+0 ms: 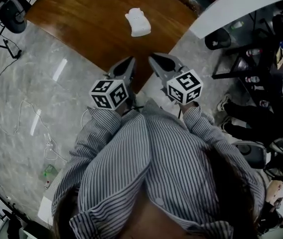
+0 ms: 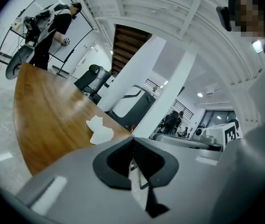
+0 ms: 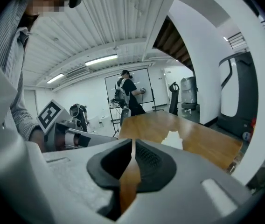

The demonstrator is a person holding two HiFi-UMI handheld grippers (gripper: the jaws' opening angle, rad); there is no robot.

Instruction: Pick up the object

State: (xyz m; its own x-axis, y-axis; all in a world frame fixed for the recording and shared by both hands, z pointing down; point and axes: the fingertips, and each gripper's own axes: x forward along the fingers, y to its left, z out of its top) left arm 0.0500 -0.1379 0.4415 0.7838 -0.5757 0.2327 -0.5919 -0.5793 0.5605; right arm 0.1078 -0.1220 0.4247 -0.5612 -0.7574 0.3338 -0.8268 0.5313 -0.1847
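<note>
A small white moulded object [image 1: 139, 22] lies on the brown wooden table [image 1: 86, 19], far from the near edge. It also shows as a pale lump [image 2: 99, 129] in the left gripper view and as a white shape [image 3: 172, 139] in the right gripper view. My left gripper [image 1: 129, 62] and right gripper [image 1: 154, 59] are held side by side close to the person's chest, short of the table's near corner. Both point toward the object without touching it. Each pair of jaws is shut with nothing between them, as seen at the left gripper [image 2: 133, 140] and the right gripper [image 3: 132, 143].
A marble floor with loose white cables [image 1: 34, 121] lies to the left. A white desk [image 1: 241, 1] with dark chairs and equipment stands at the right. An office chair [image 1: 13, 15] is at the far left. A person [image 3: 128, 91] stands by a whiteboard beyond the table.
</note>
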